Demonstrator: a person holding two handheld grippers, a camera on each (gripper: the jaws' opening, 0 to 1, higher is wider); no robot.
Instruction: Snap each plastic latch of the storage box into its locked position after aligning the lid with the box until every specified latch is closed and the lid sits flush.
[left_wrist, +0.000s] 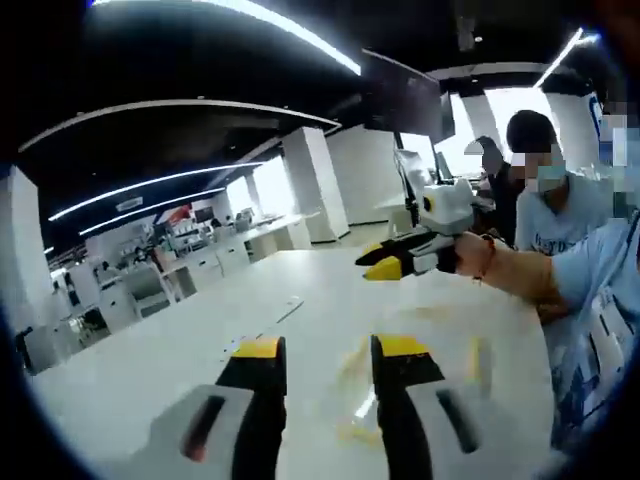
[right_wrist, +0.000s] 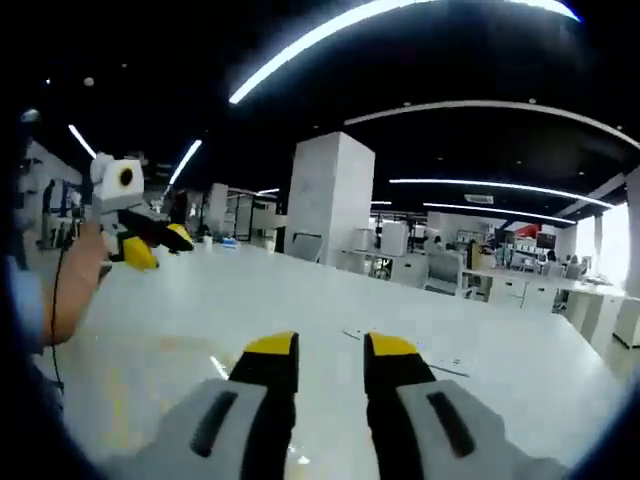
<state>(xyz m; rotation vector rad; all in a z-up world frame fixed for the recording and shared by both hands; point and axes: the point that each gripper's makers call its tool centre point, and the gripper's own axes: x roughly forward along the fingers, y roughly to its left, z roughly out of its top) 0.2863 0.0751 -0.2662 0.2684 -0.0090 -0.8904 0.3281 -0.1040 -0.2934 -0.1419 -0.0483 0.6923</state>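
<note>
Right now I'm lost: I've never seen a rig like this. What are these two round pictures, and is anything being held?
A person holds a two-jaw tool in each hand, and a fisheye camera rides on each tool. In the left gripper view, the left gripper rises from the bottom, jaws apart and empty; the other tool, the right gripper, comes in from the right. In the right gripper view, the right gripper is also open and empty. Both hover over a white table. A flat sheet-like item, too blurred to identify, lies on it. Nothing is held.
</note>
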